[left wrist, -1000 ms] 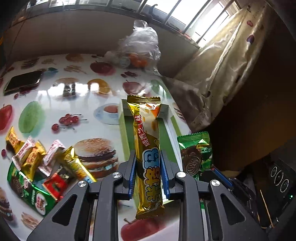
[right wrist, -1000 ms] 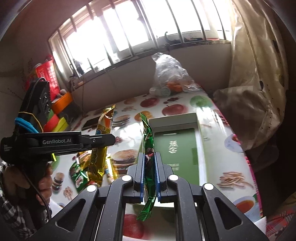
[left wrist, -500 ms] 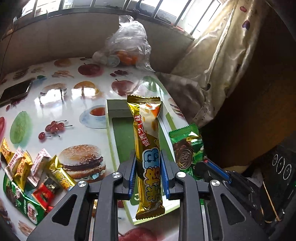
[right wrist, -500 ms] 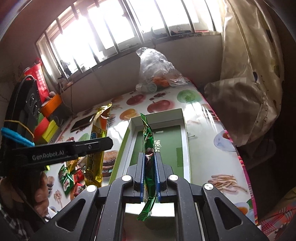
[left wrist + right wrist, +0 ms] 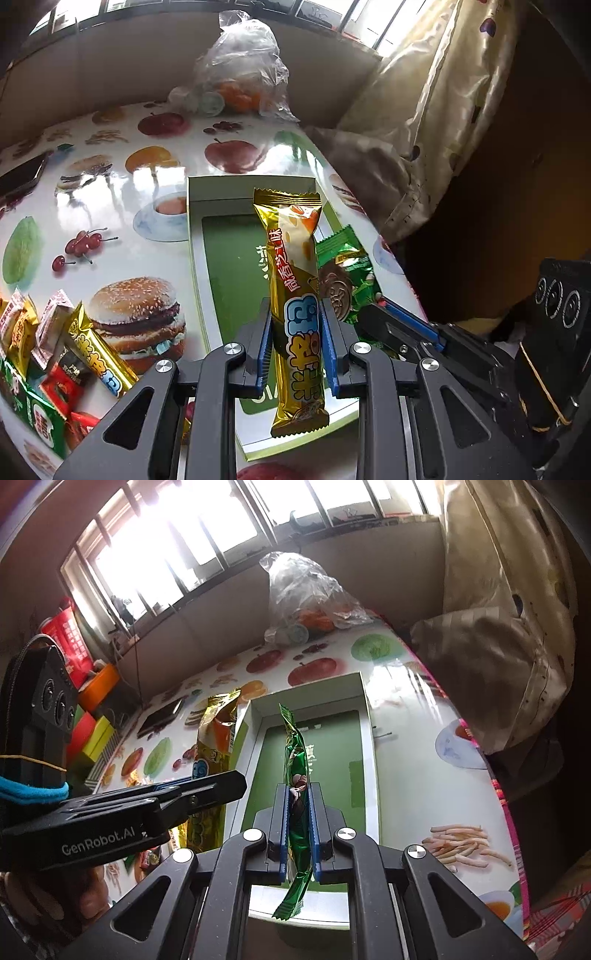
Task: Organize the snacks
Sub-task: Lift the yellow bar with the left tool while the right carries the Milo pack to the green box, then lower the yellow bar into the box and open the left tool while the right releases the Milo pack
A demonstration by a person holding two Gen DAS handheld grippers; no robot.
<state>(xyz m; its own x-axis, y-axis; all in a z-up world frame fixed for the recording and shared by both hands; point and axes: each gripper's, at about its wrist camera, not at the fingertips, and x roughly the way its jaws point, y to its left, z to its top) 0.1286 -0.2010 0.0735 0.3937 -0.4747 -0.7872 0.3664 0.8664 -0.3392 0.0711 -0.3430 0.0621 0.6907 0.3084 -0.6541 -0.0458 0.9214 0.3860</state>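
Note:
My left gripper (image 5: 297, 341) is shut on a long gold snack bar (image 5: 293, 280) and holds it upright over the green-and-white box (image 5: 236, 273). My right gripper (image 5: 298, 821) is shut on a green snack packet (image 5: 295, 775), held edge-on above the same box (image 5: 325, 746). The green packet (image 5: 345, 284) and the right gripper (image 5: 402, 332) show in the left wrist view just right of the gold bar. The left gripper (image 5: 207, 794) and the gold bar (image 5: 214, 746) show at the box's left side in the right wrist view.
A pile of several loose snacks (image 5: 48, 350) lies at the table's front left. A clear plastic bag (image 5: 240, 70) stands at the back by the wall. A phone (image 5: 22, 177) lies far left. A curtain (image 5: 509, 627) hangs past the table's right edge.
Both grippers have moved forward with their snacks and now hang over the box. The box looks larger and closer in both views. Both grips are unchanged.

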